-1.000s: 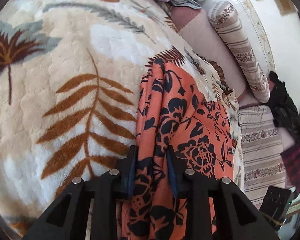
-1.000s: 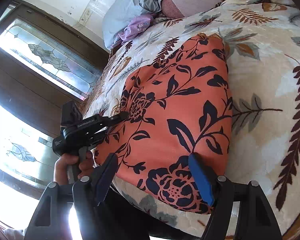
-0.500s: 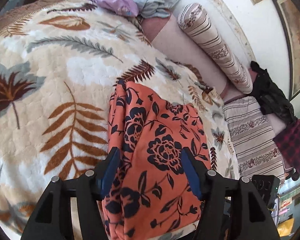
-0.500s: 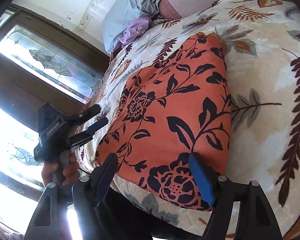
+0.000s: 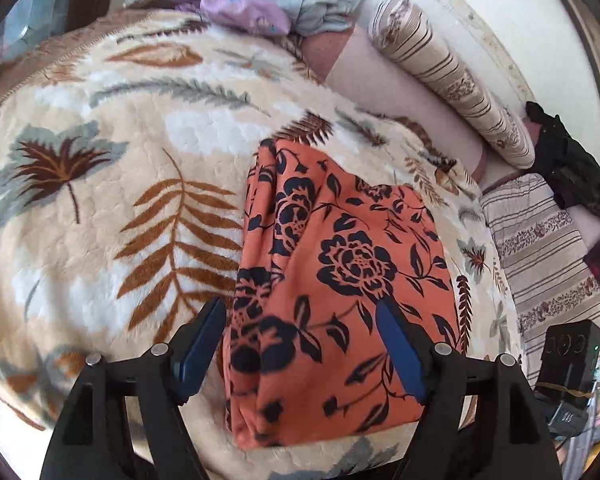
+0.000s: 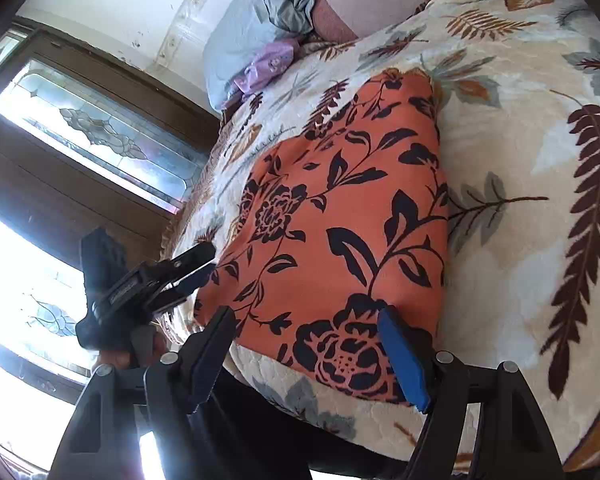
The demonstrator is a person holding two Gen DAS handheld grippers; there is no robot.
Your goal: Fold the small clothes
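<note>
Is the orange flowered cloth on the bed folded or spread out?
Folded. The orange flowered cloth lies on the blanket as a compact rectangle, with stacked layers visible along its left edge.

Plush cream bed blanket (image 5: 100,216) with brown and grey leaf print. Striped cylindrical bolster (image 5: 452,76) along a white wall (image 5: 512,32). Pale blue pillow (image 6: 244,36) at the head. Dark wooden leaded-glass window (image 6: 96,136), bright with daylight.

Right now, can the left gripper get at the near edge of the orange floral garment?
Probably yes: the left gripper is open, its fingers straddling the orange floral garment lying flat on the blanket, with nothing between.
</note>
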